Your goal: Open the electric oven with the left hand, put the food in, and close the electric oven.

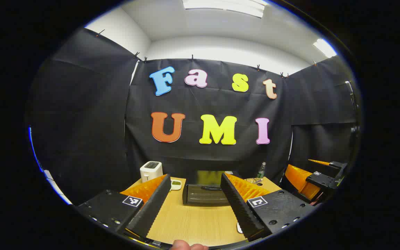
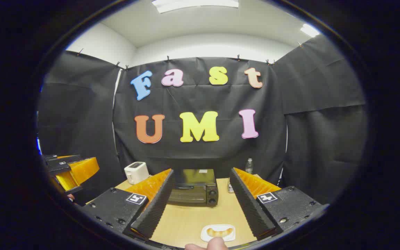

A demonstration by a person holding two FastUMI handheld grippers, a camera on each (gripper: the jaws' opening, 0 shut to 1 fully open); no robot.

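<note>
Both grippers, left gripper (image 1: 196,203) and right gripper (image 2: 201,198), are hovering wide open before the still-closed oven (image 2: 193,190), food (image 2: 219,232) waiting nearer.

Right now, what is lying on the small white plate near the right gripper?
On the white plate lies a pale yellow, curved piece of food. A fingertip at the view's bottom edge covers the plate's near rim.
</note>
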